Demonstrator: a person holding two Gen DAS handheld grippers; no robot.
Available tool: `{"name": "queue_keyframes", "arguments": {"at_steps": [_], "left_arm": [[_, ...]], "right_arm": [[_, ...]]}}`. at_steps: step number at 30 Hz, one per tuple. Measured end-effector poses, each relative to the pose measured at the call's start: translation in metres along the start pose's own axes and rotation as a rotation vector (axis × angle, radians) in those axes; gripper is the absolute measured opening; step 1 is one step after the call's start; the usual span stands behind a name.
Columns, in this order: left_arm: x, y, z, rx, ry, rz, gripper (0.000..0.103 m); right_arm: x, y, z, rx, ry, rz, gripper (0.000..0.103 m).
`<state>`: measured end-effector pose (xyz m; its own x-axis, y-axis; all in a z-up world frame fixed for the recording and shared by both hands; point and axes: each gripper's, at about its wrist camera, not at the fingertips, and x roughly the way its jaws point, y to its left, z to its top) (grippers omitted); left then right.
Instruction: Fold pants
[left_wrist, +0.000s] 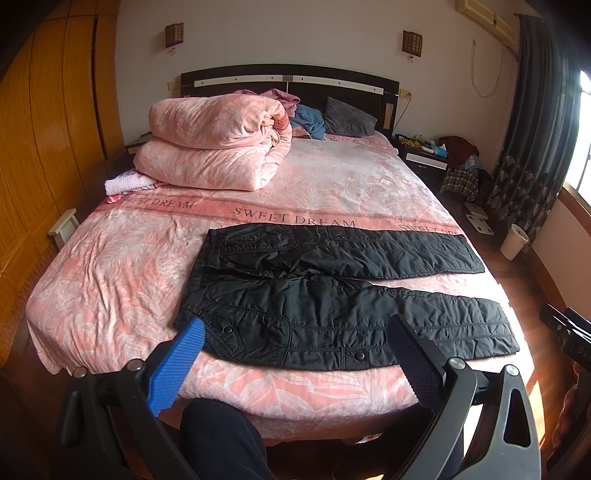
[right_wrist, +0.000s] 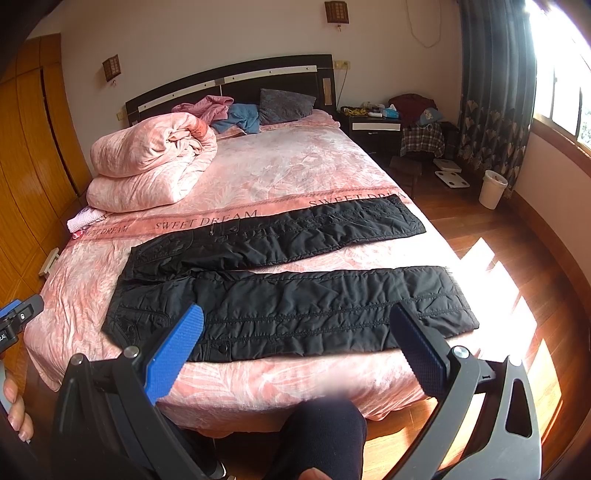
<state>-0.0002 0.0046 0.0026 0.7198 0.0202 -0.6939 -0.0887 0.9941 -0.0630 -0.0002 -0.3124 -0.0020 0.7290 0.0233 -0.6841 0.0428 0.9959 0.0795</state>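
From the left wrist camera, the black pants (left_wrist: 343, 295) lay spread flat across the foot end of the pink bed (left_wrist: 110, 295), both legs running toward the window side, the waist toward the wardrobe side. The left claw (left_wrist: 295, 354) hung wide apart above the near edge, gripping nothing.

From the right wrist camera, the right claw (right_wrist: 299, 343) was spread just as wide, empty, hovering short of the pants' (right_wrist: 295, 295) nearer leg.
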Motion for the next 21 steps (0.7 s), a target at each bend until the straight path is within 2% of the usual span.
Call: {"name": "queue_keyframes", "arguments": {"at_steps": [6,8,11,13,15,18,19,20,21], "left_arm": [[0.002,0.002,-0.002,-0.003,0.011,-0.014,0.099],[0.007,0.007,-0.004,-0.017,0.024,-0.054,0.099],[0.031,0.030,-0.010,-0.069,0.037,-0.184,0.099],[0.054,0.054,-0.011,-0.119,0.063,-0.213,0.099],[0.082,0.083,-0.014,-0.155,0.097,-0.205,0.099],[0.135,0.143,-0.023,-0.271,0.168,-0.247,0.099],[0.156,0.166,-0.027,-0.320,0.207,-0.242,0.099],[0.180,0.188,-0.033,-0.375,0.274,-0.234,0.099],[0.206,0.209,-0.041,-0.440,0.348,-0.257,0.099]], "right_arm": [[0.009,0.000,-0.004,0.000,0.009,-0.002,0.101],[0.012,-0.001,-0.005,0.003,0.015,-0.002,0.101],[0.026,-0.004,-0.008,0.006,0.029,0.009,0.101],[0.042,-0.012,-0.009,0.026,0.061,0.037,0.101],[0.063,-0.024,-0.013,0.065,0.105,0.082,0.101],[0.102,-0.046,-0.024,0.130,0.190,0.115,0.101],[0.115,-0.052,-0.029,0.146,0.216,0.104,0.101],[0.125,-0.058,-0.035,0.158,0.237,0.095,0.101],[0.134,-0.063,-0.041,0.171,0.253,0.088,0.101]]}}
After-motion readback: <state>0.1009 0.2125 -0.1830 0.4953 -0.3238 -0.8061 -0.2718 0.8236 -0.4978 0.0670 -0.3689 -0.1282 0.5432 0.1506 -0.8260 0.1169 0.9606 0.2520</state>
